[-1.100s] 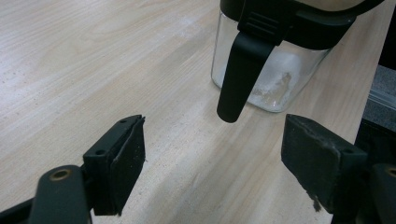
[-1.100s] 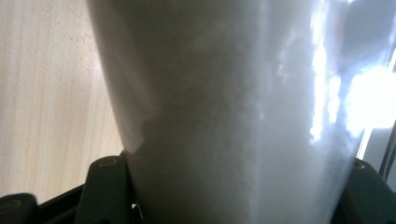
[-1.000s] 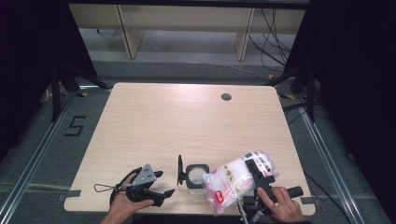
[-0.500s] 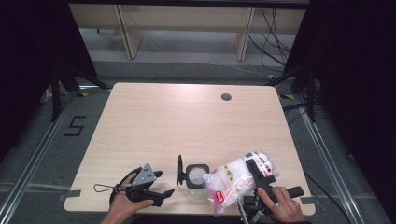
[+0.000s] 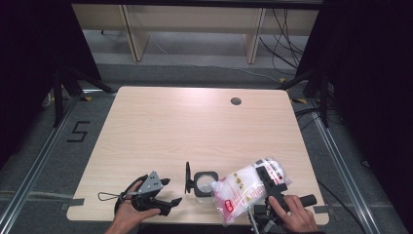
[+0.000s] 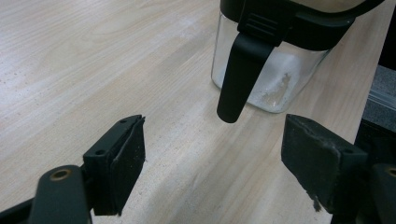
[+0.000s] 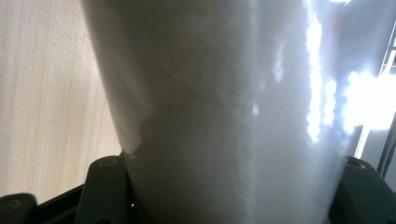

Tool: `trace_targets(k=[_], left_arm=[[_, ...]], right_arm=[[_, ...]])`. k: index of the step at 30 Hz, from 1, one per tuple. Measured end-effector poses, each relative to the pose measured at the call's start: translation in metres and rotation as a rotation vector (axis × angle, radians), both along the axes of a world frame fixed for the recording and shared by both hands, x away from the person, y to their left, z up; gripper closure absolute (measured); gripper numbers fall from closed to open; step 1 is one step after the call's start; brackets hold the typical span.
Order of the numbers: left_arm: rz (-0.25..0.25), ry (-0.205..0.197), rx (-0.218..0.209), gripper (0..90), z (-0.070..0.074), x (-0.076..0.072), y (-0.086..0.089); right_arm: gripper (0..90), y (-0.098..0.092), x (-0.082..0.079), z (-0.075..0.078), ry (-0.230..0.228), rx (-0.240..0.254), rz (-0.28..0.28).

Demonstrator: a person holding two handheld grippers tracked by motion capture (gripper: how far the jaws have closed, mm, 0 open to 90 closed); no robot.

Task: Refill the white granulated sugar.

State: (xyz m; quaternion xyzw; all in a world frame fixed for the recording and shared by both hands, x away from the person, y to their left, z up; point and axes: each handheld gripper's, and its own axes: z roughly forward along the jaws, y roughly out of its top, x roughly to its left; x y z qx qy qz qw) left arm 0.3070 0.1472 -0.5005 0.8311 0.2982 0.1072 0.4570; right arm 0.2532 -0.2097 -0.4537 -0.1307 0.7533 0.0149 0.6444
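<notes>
A small clear jar (image 5: 203,182) with a black rim stands near the table's front edge, its black lid (image 5: 187,177) swung open to the left. In the left gripper view the jar (image 6: 266,88) is just ahead, with a black clasp (image 6: 237,77) hanging down its side. My left gripper (image 5: 171,191) rests left of the jar, open, with nothing between its jaws (image 6: 217,140). To the right of the jar, a plastic bag of white granules (image 5: 241,191) is tilted toward it. My right gripper (image 5: 269,175) is shut on this bag (image 7: 224,93), one jaw on each side of it.
The light wooden table (image 5: 195,126) has a round cable hole (image 5: 236,101) at the back right. Grey floor with a "5" mark (image 5: 78,131) lies to the left. Shelving legs and cables stand beyond the far edge.
</notes>
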Motion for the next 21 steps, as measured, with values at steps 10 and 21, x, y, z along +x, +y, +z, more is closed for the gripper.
trace_targets(k=[10, 21], left_arm=[[-0.004, -0.005, 0.004, 21.3, 0.0002, 0.0001, 0.0001], [-0.003, -0.007, 0.005, 21.3, 0.0004, 0.0001, 0.0003]], right_arm=[[41.1, -0.0002, 0.0006, 0.0016, 0.001, -0.004, 0.011], [41.0, 0.0004, 0.0004, 0.0027, -0.013, -0.006, 0.026]])
